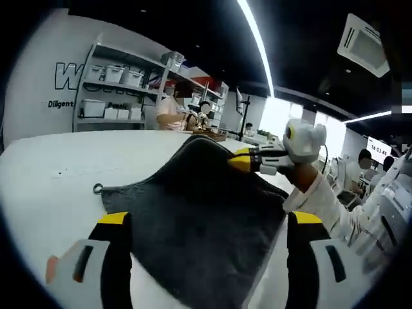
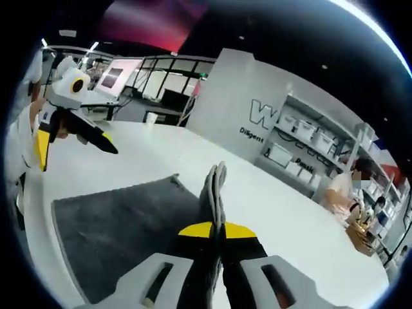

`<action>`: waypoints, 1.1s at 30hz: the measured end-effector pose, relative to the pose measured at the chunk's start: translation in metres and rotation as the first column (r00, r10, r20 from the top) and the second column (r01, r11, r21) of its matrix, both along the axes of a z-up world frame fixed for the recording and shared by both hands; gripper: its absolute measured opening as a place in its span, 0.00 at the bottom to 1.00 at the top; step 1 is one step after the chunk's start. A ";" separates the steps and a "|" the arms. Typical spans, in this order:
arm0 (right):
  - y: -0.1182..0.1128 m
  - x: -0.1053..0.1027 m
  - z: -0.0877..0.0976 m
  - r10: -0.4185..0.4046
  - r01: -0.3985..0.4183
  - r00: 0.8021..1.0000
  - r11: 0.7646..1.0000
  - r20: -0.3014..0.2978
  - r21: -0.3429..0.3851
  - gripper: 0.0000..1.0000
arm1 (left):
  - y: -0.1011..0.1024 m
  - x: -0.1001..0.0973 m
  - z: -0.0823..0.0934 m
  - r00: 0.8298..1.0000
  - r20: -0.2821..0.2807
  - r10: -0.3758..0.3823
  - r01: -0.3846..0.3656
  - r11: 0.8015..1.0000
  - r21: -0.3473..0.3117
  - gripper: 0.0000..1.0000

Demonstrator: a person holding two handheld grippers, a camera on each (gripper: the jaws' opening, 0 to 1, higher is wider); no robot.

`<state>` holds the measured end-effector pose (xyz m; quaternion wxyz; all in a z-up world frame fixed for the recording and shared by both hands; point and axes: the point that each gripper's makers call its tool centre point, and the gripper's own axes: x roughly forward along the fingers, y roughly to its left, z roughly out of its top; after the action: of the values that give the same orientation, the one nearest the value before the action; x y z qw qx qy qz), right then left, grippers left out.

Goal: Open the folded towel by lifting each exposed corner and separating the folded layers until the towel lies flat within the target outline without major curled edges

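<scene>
The dark grey towel (image 1: pixel 193 225) lies on the white worktop (image 1: pixel 51 167), one edge lifted by the right hand-held gripper (image 2: pixel 217 168), clenched on it. The left gripper view shows the left hand-held gripper (image 1: pixel 209 222) released over the towel; the right gripper view shows its jaws spread above the worktop.

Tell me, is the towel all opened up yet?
Partly. Most of the dark towel already lies spread on the white table. The right gripper is shut on one corner, lifting it. The left gripper is open. Left: lay that corner flat.
</scene>
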<state>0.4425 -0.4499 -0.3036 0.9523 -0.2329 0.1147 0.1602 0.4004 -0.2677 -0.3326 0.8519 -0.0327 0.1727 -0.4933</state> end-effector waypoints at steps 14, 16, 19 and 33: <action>-0.047 0.023 0.005 -0.063 0.062 0.997 0.997 -0.046 -0.037 0.00 | 0.037 -0.025 -0.012 0.999 -0.004 0.053 -0.053 0.998 0.034 0.99; -0.054 0.027 0.001 -0.072 0.069 0.996 0.997 -0.061 -0.038 0.00 | 0.042 -0.028 -0.015 0.998 0.003 0.066 -0.067 0.996 0.053 0.99; -0.064 0.033 -0.004 -0.082 0.080 0.993 0.996 -0.084 -0.028 0.00 | 0.047 -0.034 -0.019 0.998 -0.002 0.069 -0.069 0.996 0.064 0.99; -0.111 0.053 -0.054 -0.143 0.148 0.966 0.989 -0.216 0.004 0.00 | 0.064 -0.052 -0.032 0.993 -0.020 0.118 -0.117 0.990 0.075 0.99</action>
<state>0.4953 -0.5613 -0.3574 0.9458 -0.1958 0.2321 0.1152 0.3481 -0.2032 -0.3644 0.8779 -0.0175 0.1989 -0.4352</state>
